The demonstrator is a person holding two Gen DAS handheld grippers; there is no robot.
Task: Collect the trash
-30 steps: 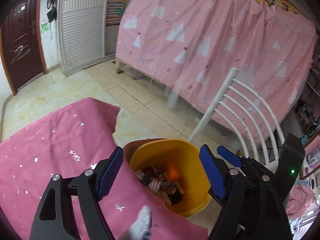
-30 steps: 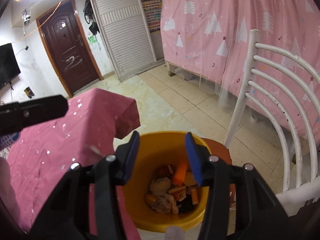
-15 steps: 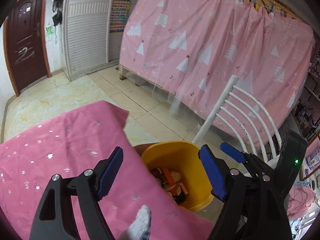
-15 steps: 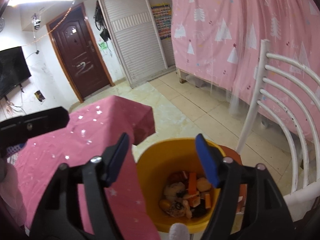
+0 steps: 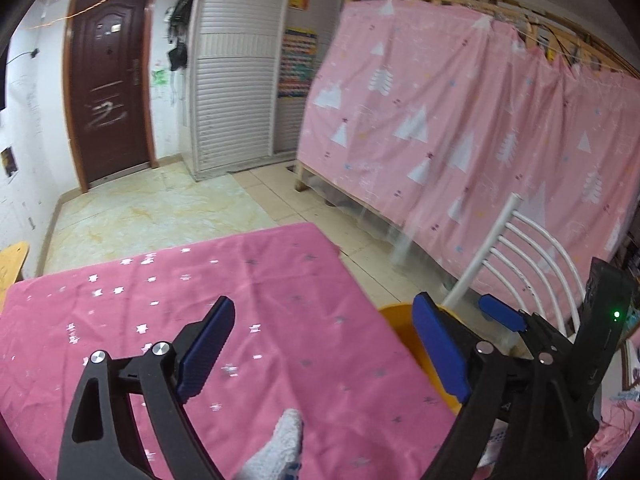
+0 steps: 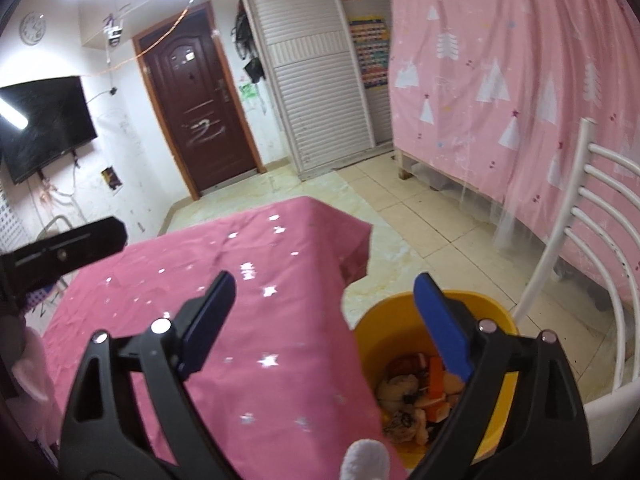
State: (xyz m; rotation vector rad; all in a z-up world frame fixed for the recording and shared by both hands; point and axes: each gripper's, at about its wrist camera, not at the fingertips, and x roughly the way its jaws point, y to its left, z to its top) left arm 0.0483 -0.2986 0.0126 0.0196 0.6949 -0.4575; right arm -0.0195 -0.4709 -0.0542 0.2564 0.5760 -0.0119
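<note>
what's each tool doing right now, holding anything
left tool: opening, nothing between its jaws
right tool: opening, nothing between its jaws

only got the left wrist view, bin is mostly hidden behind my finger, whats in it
Observer: The right wrist view shows the yellow bin partly filled with trash, orange and pale scraps.
Operator: right gripper carrying anything
Observer: No. The right gripper has nothing between its jaws, which are opening.
Operator: where's the bin sit relative to the table
Observer: On the floor just off the corner of the pink tablecloth, beside the white chair.
</note>
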